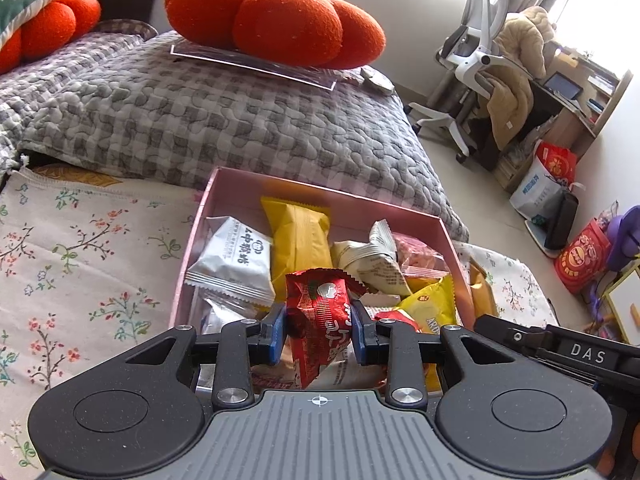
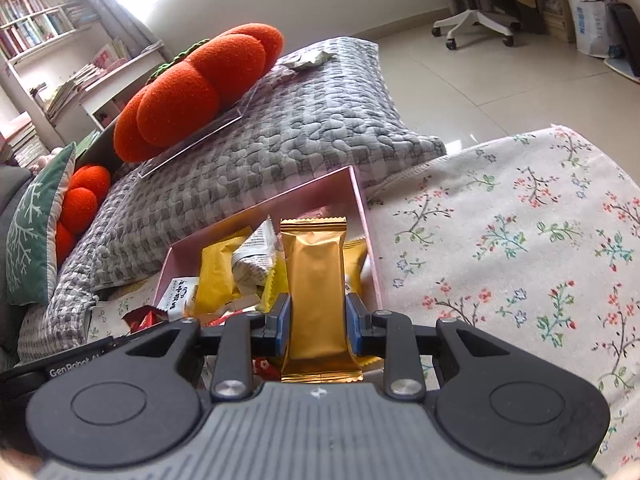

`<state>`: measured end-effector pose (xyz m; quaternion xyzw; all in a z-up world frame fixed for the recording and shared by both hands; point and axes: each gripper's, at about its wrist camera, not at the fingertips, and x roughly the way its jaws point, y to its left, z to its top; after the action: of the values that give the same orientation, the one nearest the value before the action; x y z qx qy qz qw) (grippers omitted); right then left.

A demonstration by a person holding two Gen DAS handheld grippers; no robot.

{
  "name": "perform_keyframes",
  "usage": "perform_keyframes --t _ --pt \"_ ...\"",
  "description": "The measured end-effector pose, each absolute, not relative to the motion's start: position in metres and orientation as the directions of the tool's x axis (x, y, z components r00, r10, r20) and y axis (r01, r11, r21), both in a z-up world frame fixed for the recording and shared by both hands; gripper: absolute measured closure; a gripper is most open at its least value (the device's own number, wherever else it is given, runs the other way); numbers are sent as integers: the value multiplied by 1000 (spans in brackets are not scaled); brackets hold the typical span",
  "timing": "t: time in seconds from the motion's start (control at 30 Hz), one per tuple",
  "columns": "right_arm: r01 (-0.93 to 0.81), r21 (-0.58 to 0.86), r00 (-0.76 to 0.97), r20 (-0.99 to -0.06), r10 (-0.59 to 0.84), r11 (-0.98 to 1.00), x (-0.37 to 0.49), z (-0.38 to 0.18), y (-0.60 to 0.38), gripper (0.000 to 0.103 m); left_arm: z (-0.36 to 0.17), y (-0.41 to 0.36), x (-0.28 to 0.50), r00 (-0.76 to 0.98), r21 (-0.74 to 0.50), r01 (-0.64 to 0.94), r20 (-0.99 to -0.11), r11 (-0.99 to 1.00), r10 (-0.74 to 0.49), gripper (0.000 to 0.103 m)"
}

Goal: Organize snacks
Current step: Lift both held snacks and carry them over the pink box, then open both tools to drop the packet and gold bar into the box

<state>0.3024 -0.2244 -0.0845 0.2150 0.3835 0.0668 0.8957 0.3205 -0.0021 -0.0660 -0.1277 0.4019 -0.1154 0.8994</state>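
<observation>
A pink box sits on the floral cloth and holds several snack packets: a white one, a yellow one and a cream one. My left gripper is shut on a red snack packet and holds it over the box's near part. My right gripper is shut on a gold snack packet, held upright over the pink box near its right wall. The other gripper's body shows at the right of the left wrist view.
A floral cloth covers the surface around the box. Behind it lies a grey quilted cushion with an orange pumpkin pillow on a clear sheet. An office chair and bags stand on the tiled floor.
</observation>
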Motion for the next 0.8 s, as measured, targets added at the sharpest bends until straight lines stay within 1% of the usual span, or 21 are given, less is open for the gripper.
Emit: perform_keyframes --t 0.17,0.3,0.4,0.53,0.57,0.67,0.73,0.77,0.8 --pt "36 412 673 -683 283 910 310 -95 -221 77 -75 -8 326 648 -289 114 -704 950 -292 73" --pt "54 385 670 -698 253 921 314 -102 -222 77 -83 -1 331 646 -291 86 -712 953 -276 73" --pt "65 391 689 -683 242 918 313 -102 -225 76 -86 5 332 655 -292 72 -707 954 -267 72" --pt "58 381 713 -663 228 923 311 -99 -222 72 -84 7 331 664 -295 75 -698 953 -268 71" --pt "59 376 715 -662 224 925 310 -99 -221 71 -83 7 330 665 -294 82 -696 952 -272 68" --pt "55 374 724 -653 221 926 308 -96 -219 64 -80 8 328 669 -299 93 -688 950 -282 65" --pt "56 376 734 -643 217 925 305 -91 -218 61 -74 9 326 677 -304 91 -679 948 -283 57" --pt "55 378 740 -637 216 924 303 -87 -218 60 -71 10 325 686 -305 86 -672 949 -278 50" --pt "54 380 746 -630 216 923 302 -84 -218 58 -68 11 324 693 -305 82 -667 949 -274 46"
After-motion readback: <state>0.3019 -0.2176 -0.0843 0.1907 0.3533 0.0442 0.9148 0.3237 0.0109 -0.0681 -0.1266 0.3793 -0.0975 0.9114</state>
